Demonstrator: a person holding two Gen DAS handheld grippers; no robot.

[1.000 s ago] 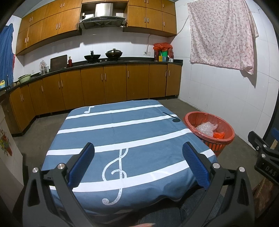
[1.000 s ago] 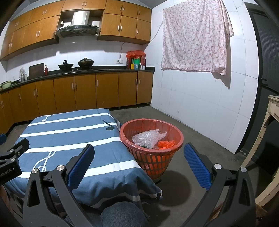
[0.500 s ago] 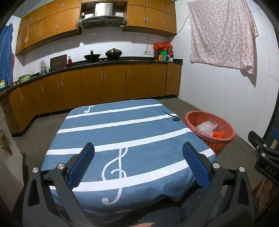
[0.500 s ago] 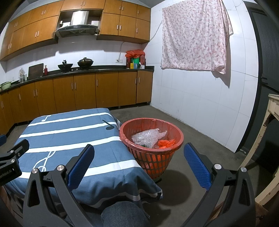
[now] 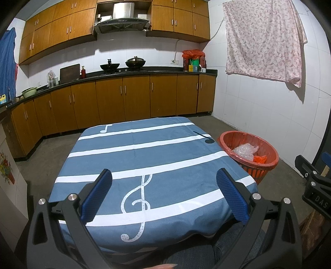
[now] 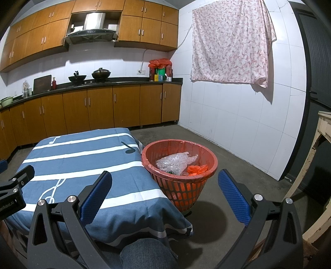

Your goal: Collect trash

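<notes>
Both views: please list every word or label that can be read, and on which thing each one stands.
"DAS": on the right claw's black body, at the left view's right edge; the rest is cut off.
"enRobot.AI": on the left claw's black body, at the right view's left edge; its beginning is cut off.
Containers on the counter: labels too small to read.

A home kitchen — wooden cabinets (image 5: 124,97), range hood (image 5: 122,16), woks (image 5: 135,61).

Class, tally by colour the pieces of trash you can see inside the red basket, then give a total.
Clear crumpled plastic: 1
Orange plastic bag: 1
Total: 2 visible in the basket; anything beneath them is hidden.
</notes>
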